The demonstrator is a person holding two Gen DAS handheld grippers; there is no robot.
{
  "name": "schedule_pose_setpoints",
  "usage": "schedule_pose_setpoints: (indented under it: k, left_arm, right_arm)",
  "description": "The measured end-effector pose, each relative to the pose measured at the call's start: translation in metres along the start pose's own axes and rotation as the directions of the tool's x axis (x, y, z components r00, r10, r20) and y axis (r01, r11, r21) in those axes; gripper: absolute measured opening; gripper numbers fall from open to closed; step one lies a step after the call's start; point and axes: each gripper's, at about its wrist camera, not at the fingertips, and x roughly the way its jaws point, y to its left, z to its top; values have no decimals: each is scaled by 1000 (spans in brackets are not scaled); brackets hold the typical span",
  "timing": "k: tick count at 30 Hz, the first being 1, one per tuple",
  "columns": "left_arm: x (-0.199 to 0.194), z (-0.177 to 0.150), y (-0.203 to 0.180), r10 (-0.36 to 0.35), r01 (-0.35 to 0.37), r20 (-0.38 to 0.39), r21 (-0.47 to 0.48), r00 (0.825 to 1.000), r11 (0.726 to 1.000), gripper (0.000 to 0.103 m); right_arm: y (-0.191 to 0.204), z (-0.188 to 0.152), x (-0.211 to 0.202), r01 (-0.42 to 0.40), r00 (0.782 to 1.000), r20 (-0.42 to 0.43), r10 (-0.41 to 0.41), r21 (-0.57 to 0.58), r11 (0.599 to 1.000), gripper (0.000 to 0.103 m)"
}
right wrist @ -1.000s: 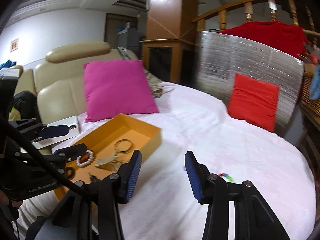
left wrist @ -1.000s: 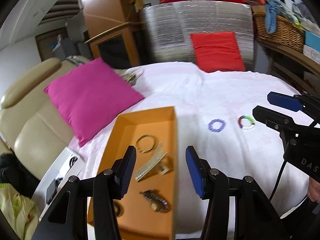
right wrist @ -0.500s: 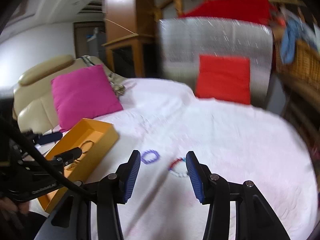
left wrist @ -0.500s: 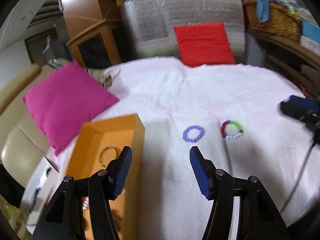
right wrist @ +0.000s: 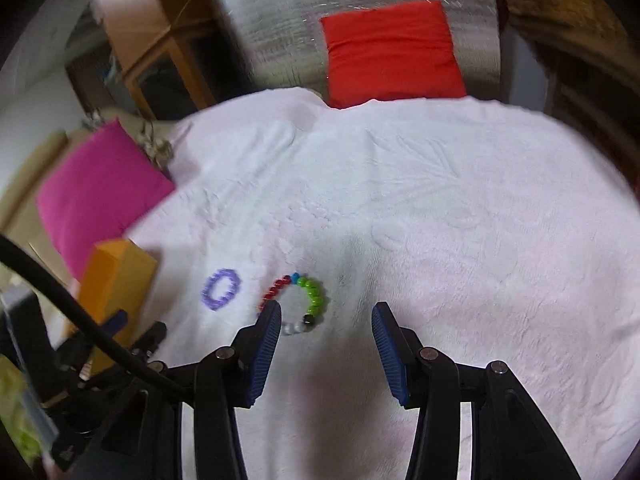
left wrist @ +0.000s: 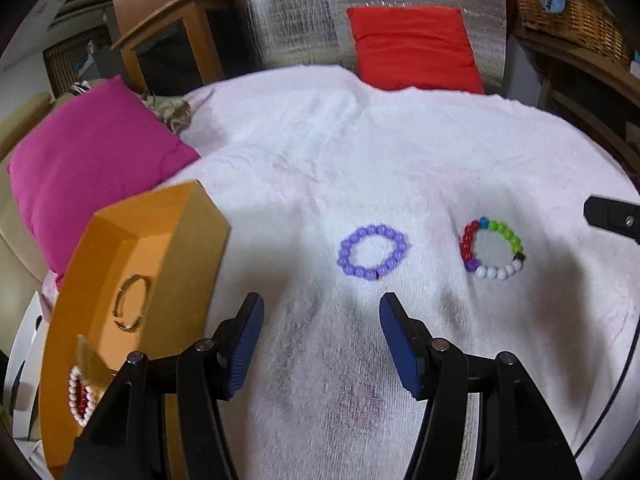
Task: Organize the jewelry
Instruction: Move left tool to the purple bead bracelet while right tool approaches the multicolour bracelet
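**Both grippers spread and empty above two bead bracelets on the white cloth**

The left gripper (left wrist: 322, 322) has its blue-padded jaws spread apart with nothing between them; only the fluffy white cloth (left wrist: 400, 152) shows in the gap. Just ahead of its fingertips, slightly toward the right finger, lies the purple plastic-bead bracelet (left wrist: 373, 251), flat on the cloth as an open ring. Further to the right of that gripper, level with the purple one and a little apart from it, lies the multicoloured bead bracelet (left wrist: 493, 249), with red, blue, green, white and purple beads. To the left of the left gripper, close beside its left finger, stands the open orange cardboard box (left wrist: 132, 264). Inside it are a thin gold-coloured metal ring (left wrist: 132, 307) and, nearer the camera, a string of small white and red beads (left wrist: 80, 396), partly hidden behind the gripper's frame.

The right gripper (right wrist: 326, 320) is likewise spread, pinching nothing. The multicoloured bracelet (right wrist: 296, 304) lies on the cloth just ahead of its left finger, whose tip covers part of the ring. The purple bracelet (right wrist: 221, 289) sits further left, and the orange box (right wrist: 116, 288) beyond that.

Ahead of both grippers, at the cloth's far edge, lean a red square cushion (left wrist: 414, 48) and, off to the left, a magenta square cushion (left wrist: 88, 168).
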Motion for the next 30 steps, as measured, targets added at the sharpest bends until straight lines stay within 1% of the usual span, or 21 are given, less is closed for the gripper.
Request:
schedule_pose_setpoints:
  k: [2, 3, 5, 10, 13, 21, 27, 30]
  left_arm:
    - [4, 3, 1, -14, 14, -10, -4, 1000, 1000, 61]
    - [5, 5, 1, -12, 12, -6, -2, 1000, 1000, 61]
    - [5, 8, 1, -2, 2, 6, 6, 1000, 1000, 61]
    - [7, 14, 4, 0, 0, 18, 7, 1000, 1000, 61]
    - [10, 17, 4, 3, -3, 15, 7, 1000, 1000, 61]
    - [12, 22, -1, -6, 6, 18, 16, 1000, 1000, 61]
    - [17, 25, -1, -7, 6, 11, 17, 1000, 1000, 61]
    - [24, 27, -1, -27, 27, -8, 15, 1000, 1000, 61]
  right_arm:
    - [10, -1, -1, 43, 999, 22, -42, -42, 998, 51]
    - [18, -2, -3, 78, 996, 40, -75, -76, 994, 51]
    - [24, -1, -5, 121, 991, 65, -114, -105, 987, 51]
    - [34, 1, -14, 174, 980, 126, -157, -140, 975, 51]
    - [37, 3, -16, 183, 976, 144, -162, -145, 972, 51]
    - [40, 3, -18, 190, 973, 159, -165, -154, 970, 51]
    - [38, 4, -17, 189, 973, 159, -165, -148, 971, 51]
    - [37, 4, -13, 180, 976, 147, -159, -145, 973, 51]
